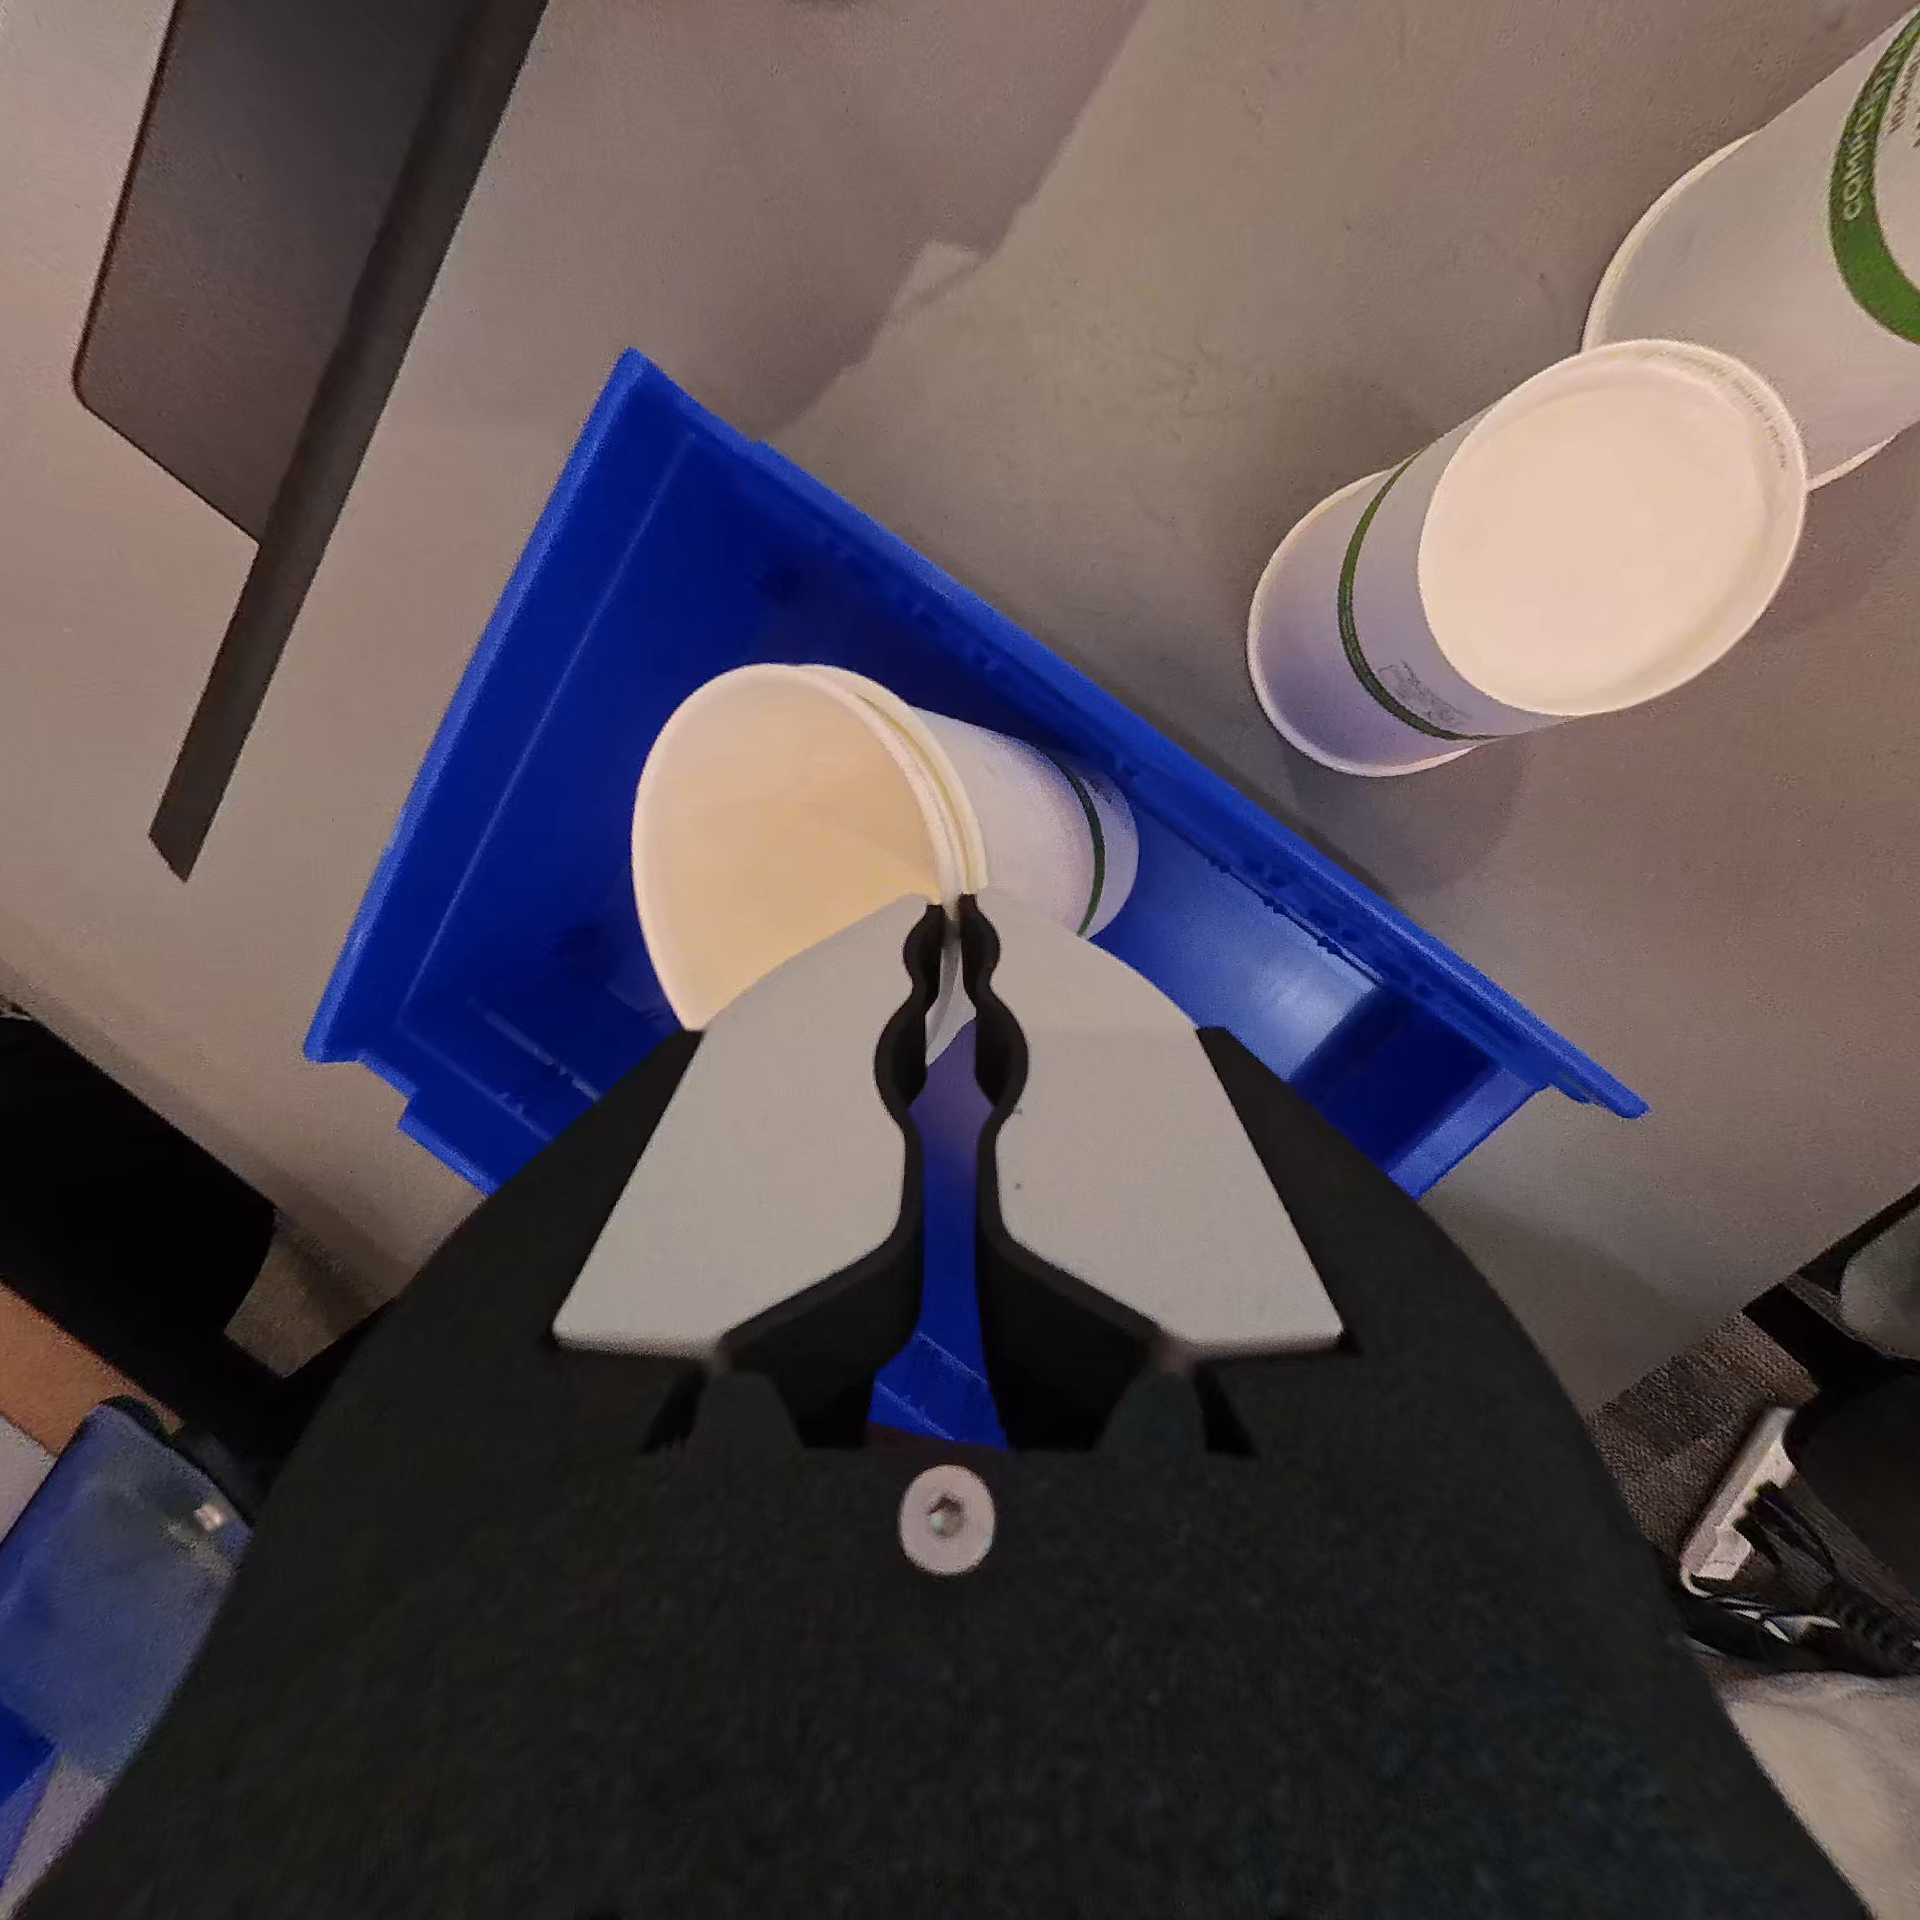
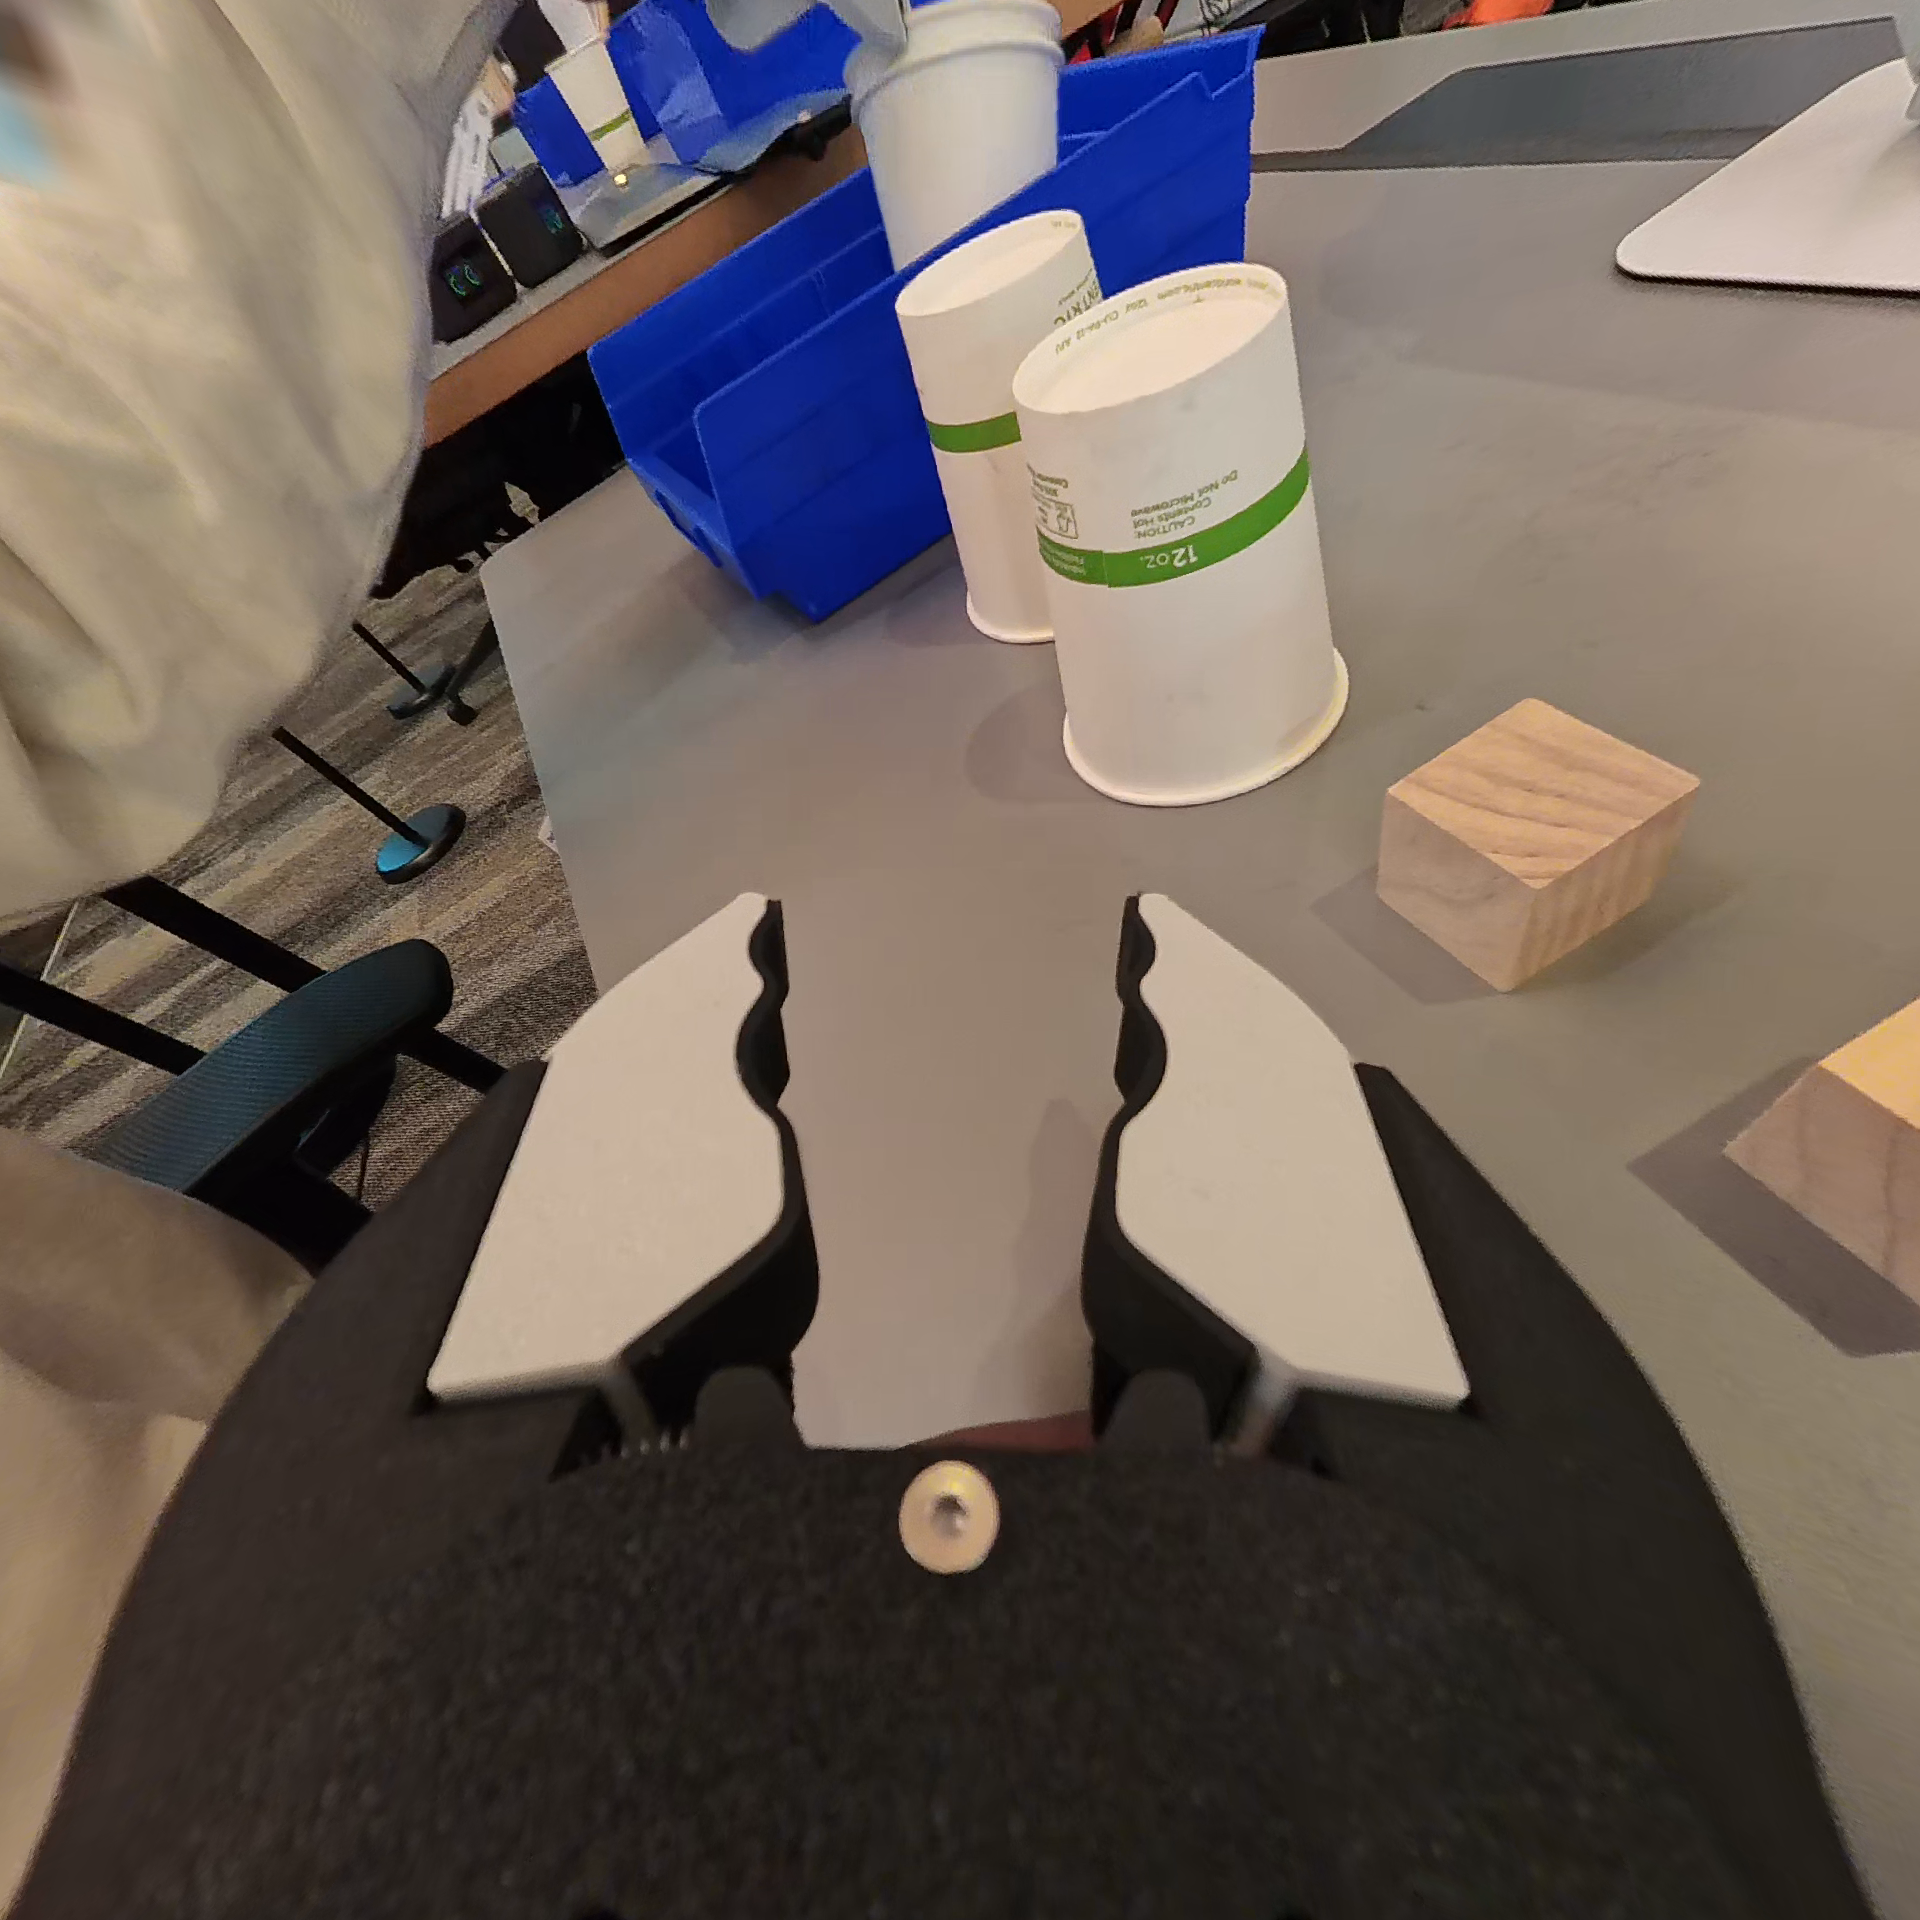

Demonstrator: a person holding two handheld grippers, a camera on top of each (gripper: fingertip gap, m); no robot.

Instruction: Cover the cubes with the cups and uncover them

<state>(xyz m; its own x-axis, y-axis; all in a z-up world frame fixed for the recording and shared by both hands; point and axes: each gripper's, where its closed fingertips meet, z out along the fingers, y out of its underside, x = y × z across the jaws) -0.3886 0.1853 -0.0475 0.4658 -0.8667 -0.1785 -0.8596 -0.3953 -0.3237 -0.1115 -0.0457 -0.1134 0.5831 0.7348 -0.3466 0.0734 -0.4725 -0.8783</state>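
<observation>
Cups first: the left gripper [image 1: 952,914] has a white paper cup [image 1: 831,821] by the rim, jaws pinched tight on the lip, one finger inside the mouth and one outside. That cup looks like a nested stack, several rims showing together, and it hangs tilted above the blue bin [image 1: 623,665], open mouth turned toward the camera. From the right wrist view the same held cup [image 2: 961,135] shows up at the top, over the blue bin [image 2: 831,436].

Two more cups stand upside down on the grey table [image 2: 1558,416], just beside the bin. The nearer inverted cup [image 2: 1184,540] carries a green band, and the second inverted cup [image 2: 987,416] sits right behind it, the two looking close enough to touch. From the left wrist view they are off to the right, the nearer one [image 1: 1538,561] base-up and the other one [image 1: 1766,249] partly cut by the frame edge.

Two wooden cubes lie uncovered on the table: one cube [image 2: 1527,842] near the inverted cups, another cube [image 2: 1849,1164] at the right edge, only partly in view.

The right gripper [image 2: 951,914] hovers low above bare table, jaws spread wide, holding nothing. A person's light sleeve [image 2: 187,416] fills the left side.
</observation>
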